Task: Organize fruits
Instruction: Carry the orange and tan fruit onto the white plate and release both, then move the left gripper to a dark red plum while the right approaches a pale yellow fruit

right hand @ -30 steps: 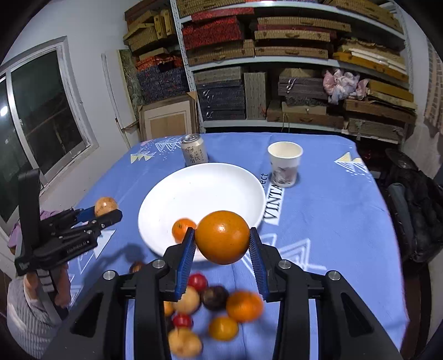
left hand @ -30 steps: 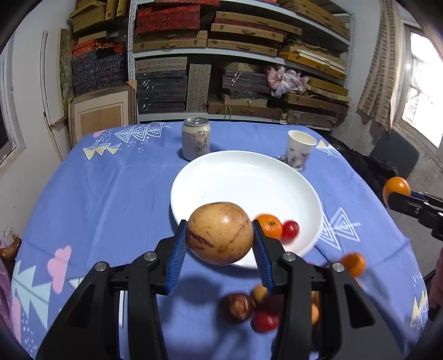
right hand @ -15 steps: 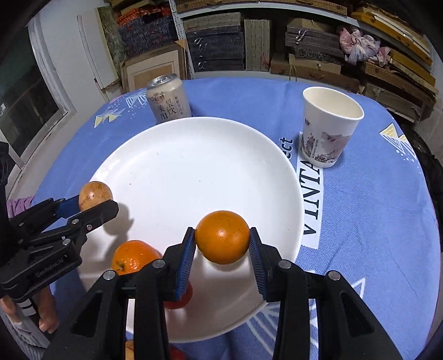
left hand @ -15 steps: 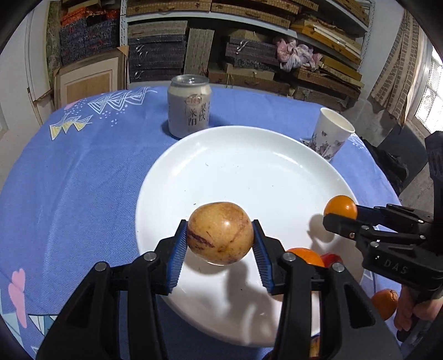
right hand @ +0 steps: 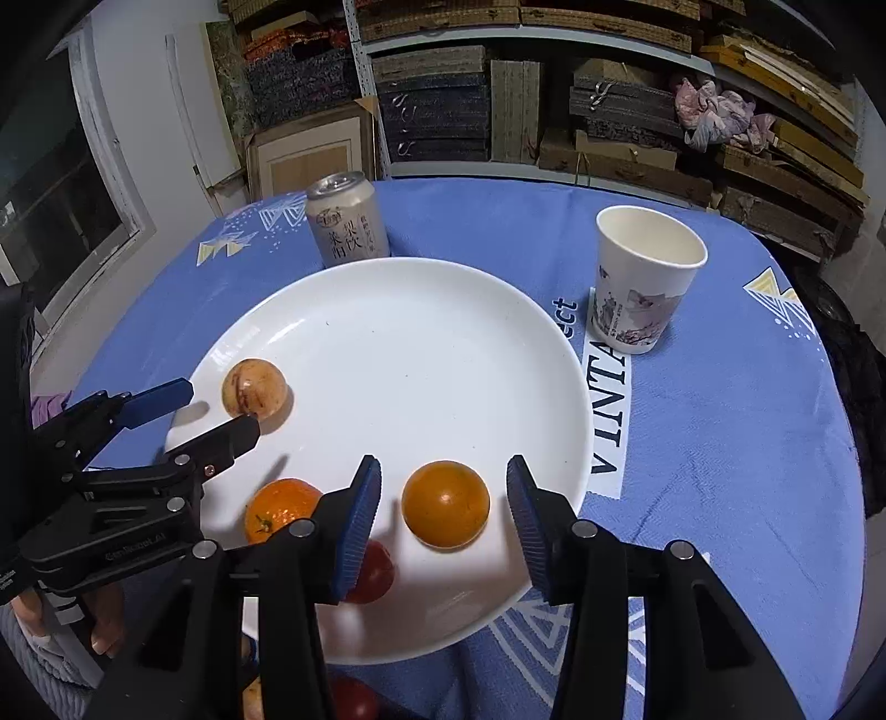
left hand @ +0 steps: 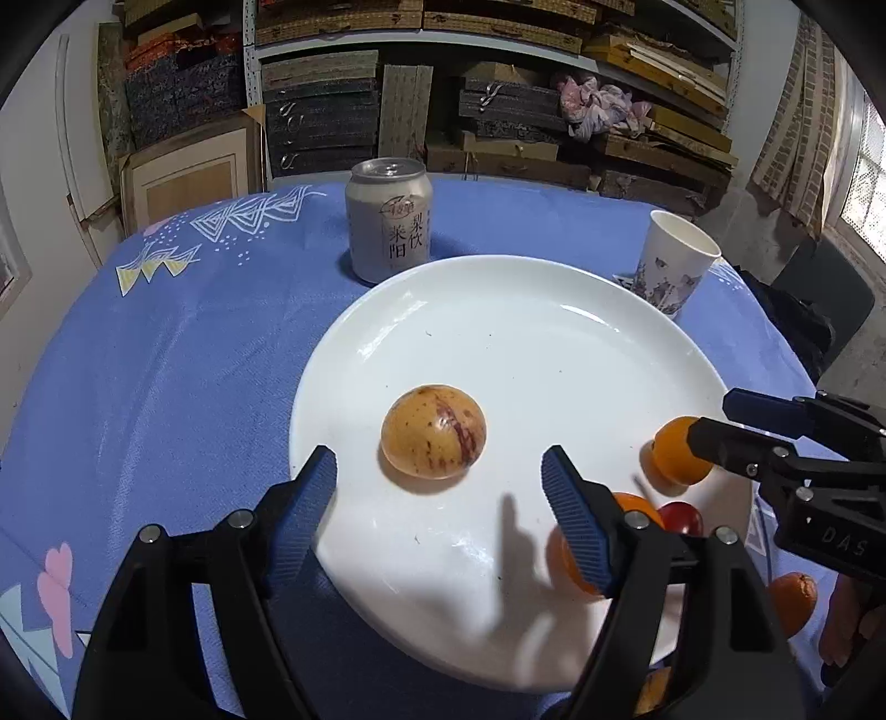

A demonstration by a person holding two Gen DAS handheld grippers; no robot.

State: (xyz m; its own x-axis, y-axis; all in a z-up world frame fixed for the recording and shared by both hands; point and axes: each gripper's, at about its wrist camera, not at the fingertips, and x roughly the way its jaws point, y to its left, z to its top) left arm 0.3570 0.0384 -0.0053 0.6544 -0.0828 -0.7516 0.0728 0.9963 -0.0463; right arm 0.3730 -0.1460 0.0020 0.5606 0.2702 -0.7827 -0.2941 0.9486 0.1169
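While both grippers stand wide open, nothing is held: left gripper (left hand: 437, 482) flanks speckled yellow-brown round fruit (left hand: 433, 439), right gripper (right hand: 443, 501) flanks smooth orange fruit (right hand: 446, 512). Both fruits are seen resting on white round plate (right hand: 421, 332), beside mandarin (right hand: 279, 508) and red tomato (right hand: 374, 573). More fruit is glimpsed off plate near its front edge; that is judged still to be sorted.

Soft, even indoor light falls from above on my two fisheye views, both sharp across the middle. The white plate (left hand: 554, 332) throws small specular glints near its rim, and I see finger-shaped shadows on its near part. Daylight blows out the window (left hand: 864, 183) at far right in the left wrist view. Each fruit casts a short, soft shadow. Straight shelves (right hand: 554, 33) bow strongly toward the edges, and black vignetting closes every corner. The nearest fruit at the bottom looks slightly blurred.
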